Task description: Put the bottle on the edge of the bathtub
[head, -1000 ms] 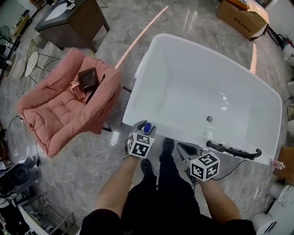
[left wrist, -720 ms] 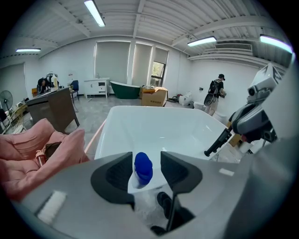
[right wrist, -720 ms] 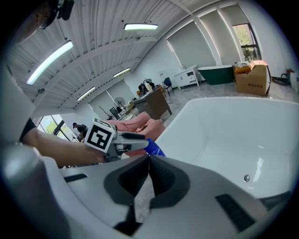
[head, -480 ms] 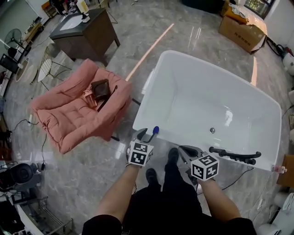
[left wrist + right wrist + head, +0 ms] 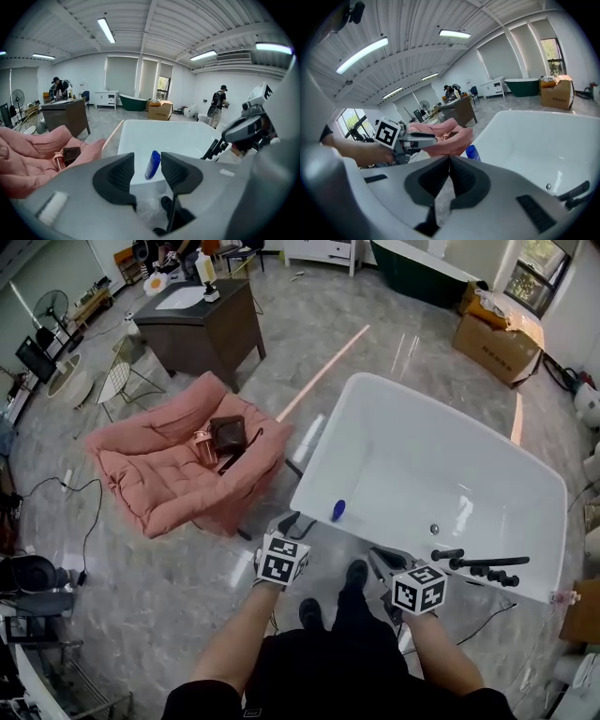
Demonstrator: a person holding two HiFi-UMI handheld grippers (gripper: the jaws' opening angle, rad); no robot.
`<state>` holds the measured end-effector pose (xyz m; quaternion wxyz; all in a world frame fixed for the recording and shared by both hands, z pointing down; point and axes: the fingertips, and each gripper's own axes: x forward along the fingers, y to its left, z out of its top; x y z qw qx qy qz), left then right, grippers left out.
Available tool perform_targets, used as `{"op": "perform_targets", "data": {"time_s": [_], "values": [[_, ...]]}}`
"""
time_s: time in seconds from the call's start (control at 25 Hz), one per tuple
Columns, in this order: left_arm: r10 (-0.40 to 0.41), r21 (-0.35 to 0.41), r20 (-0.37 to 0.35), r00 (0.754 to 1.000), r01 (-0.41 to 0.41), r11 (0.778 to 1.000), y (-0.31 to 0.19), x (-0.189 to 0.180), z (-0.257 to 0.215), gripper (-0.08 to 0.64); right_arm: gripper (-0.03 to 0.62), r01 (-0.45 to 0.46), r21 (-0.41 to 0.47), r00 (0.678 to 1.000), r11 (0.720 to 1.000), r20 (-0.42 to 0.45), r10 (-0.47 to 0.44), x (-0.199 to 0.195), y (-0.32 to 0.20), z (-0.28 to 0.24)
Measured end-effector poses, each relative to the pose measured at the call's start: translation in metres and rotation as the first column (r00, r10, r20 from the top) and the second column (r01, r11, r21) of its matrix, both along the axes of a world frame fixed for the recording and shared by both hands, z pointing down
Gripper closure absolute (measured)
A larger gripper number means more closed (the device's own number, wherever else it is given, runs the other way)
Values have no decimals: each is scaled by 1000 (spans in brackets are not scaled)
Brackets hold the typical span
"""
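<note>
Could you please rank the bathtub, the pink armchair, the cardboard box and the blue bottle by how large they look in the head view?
1. bathtub
2. pink armchair
3. cardboard box, though it sits farther from the camera
4. blue bottle, at the tub's near edge

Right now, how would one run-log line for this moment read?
blue bottle: on bathtub rim, not gripped | left gripper: open, empty | right gripper: shut, empty | task: looks done

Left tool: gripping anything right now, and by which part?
Nothing. The left tool has its jaws apart; the blue bottle sits beyond them on the bathtub rim, clear of the jaws. The right tool is shut, empty.
</note>
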<state>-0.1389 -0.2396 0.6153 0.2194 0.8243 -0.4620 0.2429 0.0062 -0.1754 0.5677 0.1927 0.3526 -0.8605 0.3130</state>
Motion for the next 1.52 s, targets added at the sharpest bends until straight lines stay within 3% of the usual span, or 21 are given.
{"op": "perform_targets", "data": {"time_s": [0.4, 0.68, 1.0, 1.32, 1.52], "values": [[-4, -30, -48, 999, 2, 1000, 47, -42, -14, 391, 580, -71, 35, 996, 997, -47, 73, -6, 43, -22], [7, -17, -81, 997, -8, 1000, 58, -34, -39, 416, 580, -95, 104, 993, 990, -67, 102, 14, 44, -54], [13, -19, -110, 994, -15, 1000, 70, 12, -62, 442, 580, -132, 149, 989, 980, -53, 141, 70, 41, -67], [1, 42, -99, 995, 3, 999, 70, 84, -92, 484, 580, -254, 92, 967, 963, 32, 252, 181, 63, -64], [-6, 76, -116, 993, 15, 997, 70, 130, -119, 519, 580, -237, 113, 971, 965, 64, 231, 216, 54, -70]]}}
